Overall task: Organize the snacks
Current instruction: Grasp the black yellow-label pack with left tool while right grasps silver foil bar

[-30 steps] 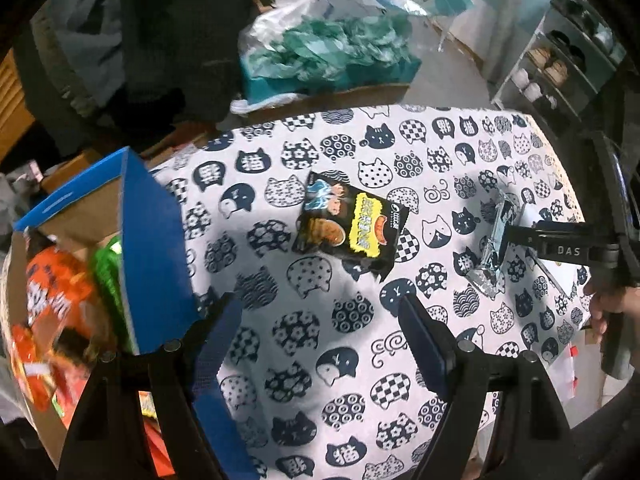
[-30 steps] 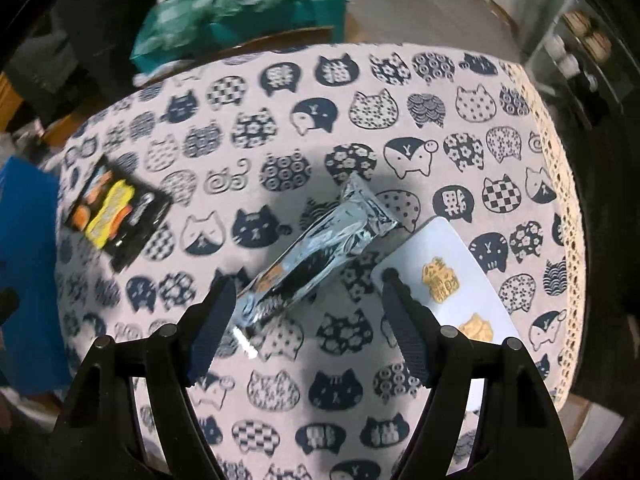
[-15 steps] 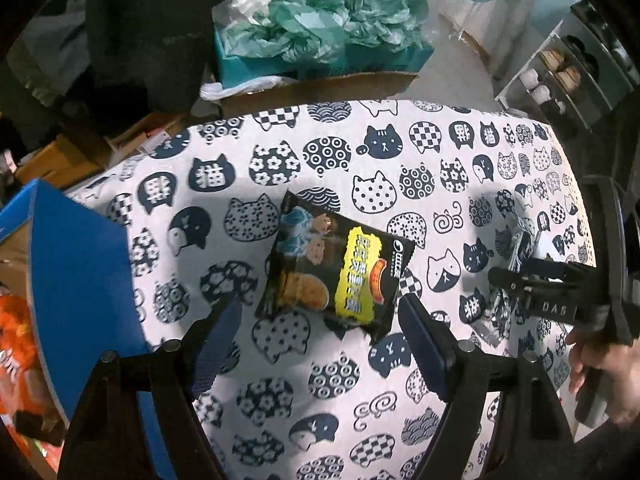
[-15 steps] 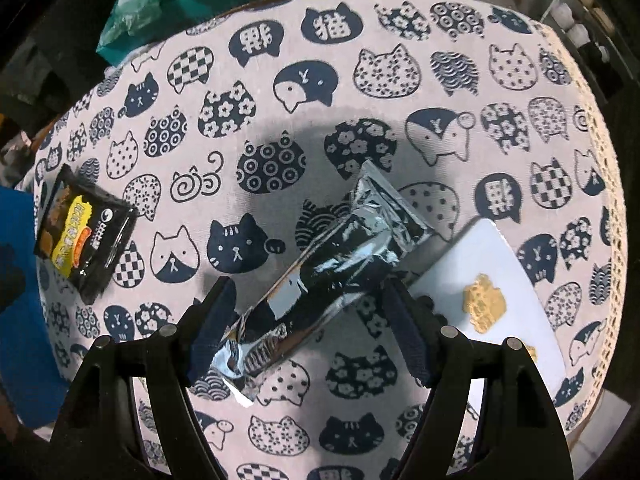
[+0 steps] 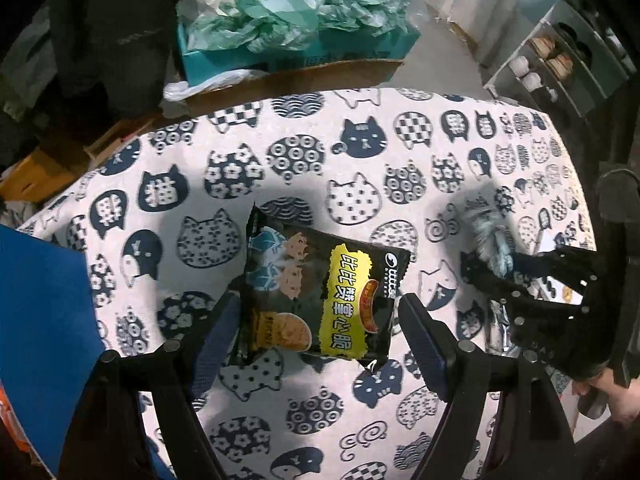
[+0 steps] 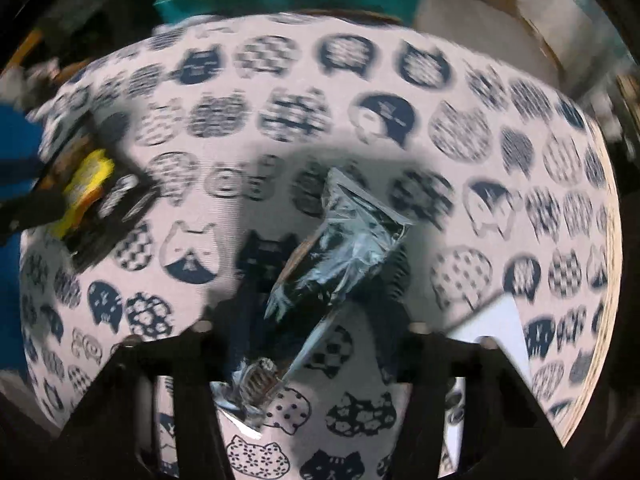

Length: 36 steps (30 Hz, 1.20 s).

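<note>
A black snack packet with a yellow label (image 5: 320, 296) lies flat on the cat-print tablecloth (image 5: 360, 168). My left gripper (image 5: 318, 336) is open, its jaws either side of the packet's near edge. A long silver foil snack pack (image 6: 336, 256) lies diagonally on the cloth. My right gripper (image 6: 316, 320) is open, low over it, with the pack between its jaws. The right gripper shows at the right of the left wrist view (image 5: 532, 280). The black packet shows blurred at the left of the right wrist view (image 6: 88, 196).
A blue-sided cardboard box (image 5: 44, 312) with orange snack bags stands at the table's left. A white card (image 6: 496, 332) lies at the right, by the foil pack. A teal box of green bags (image 5: 296, 20) and shelves (image 5: 560, 56) stand beyond the far edge.
Both grippers have moved forward and down. The black packet now sits between the left jaws and the foil pack between the right jaws. The right view is motion-blurred.
</note>
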### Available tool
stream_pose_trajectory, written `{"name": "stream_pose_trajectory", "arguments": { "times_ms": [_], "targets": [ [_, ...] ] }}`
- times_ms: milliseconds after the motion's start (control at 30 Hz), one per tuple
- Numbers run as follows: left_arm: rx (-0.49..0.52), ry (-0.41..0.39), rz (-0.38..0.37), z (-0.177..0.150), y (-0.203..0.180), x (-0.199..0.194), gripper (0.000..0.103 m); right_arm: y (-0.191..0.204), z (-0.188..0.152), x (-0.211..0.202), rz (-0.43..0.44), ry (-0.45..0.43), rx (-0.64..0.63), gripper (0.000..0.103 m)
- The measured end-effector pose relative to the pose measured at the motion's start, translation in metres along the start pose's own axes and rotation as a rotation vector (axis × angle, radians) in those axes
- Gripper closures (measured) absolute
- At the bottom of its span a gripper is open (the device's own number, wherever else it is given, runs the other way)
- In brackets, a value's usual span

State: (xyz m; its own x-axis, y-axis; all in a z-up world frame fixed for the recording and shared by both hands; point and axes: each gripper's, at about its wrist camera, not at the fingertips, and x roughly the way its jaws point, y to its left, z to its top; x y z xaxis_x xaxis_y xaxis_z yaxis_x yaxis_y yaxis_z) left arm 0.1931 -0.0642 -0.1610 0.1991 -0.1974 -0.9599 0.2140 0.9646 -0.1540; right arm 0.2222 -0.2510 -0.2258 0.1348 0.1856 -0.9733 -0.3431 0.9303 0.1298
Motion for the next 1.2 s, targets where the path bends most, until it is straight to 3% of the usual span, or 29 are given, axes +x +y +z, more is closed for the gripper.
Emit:
{"name": "stream_pose_trajectory", "arguments": {
  "times_ms": [67, 200, 233, 300, 367, 667, 733, 933, 1067, 1200],
  "targets": [
    [0.011, 0.006, -0.007, 0.0, -0.003, 0.002, 0.021, 0.008, 0.004, 0.0, -0.005, -0.011, -0.035, 0.074],
    [0.025, 0.018, 0.008, -0.002, -0.007, 0.009, 0.021, 0.01, 0.006, 0.001, 0.005, -0.013, -0.021, 0.073],
    [0.029, 0.023, 0.016, -0.002, -0.008, 0.011, 0.021, 0.007, 0.006, 0.002, 0.019, -0.008, 0.004, 0.071],
    [0.04, 0.034, 0.039, -0.002, -0.011, 0.016, 0.02, -0.008, 0.0, -0.001, 0.031, 0.0, 0.043, 0.054],
    [0.055, 0.043, 0.061, -0.003, -0.015, 0.021, 0.02, -0.018, -0.002, 0.001, 0.038, 0.004, 0.081, 0.05],
    [0.177, 0.039, 0.174, -0.003, -0.046, 0.034, 0.011, -0.044, -0.009, 0.008, 0.065, 0.02, 0.088, 0.05],
    [0.198, 0.036, 0.201, -0.003, -0.051, 0.039, 0.011, -0.039, -0.026, 0.0, 0.065, 0.018, 0.088, 0.049],
    [0.189, 0.022, 0.187, -0.002, -0.054, 0.045, 0.011, -0.043, -0.035, -0.008, 0.046, 0.003, 0.081, 0.048],
    [0.169, 0.0, 0.148, -0.005, -0.041, 0.045, 0.017, -0.028, -0.038, -0.01, 0.008, -0.011, 0.052, 0.048],
    [0.156, -0.027, 0.142, -0.009, -0.035, 0.036, 0.031, -0.015, -0.046, -0.009, -0.034, -0.026, 0.011, 0.048]
  ]
}}
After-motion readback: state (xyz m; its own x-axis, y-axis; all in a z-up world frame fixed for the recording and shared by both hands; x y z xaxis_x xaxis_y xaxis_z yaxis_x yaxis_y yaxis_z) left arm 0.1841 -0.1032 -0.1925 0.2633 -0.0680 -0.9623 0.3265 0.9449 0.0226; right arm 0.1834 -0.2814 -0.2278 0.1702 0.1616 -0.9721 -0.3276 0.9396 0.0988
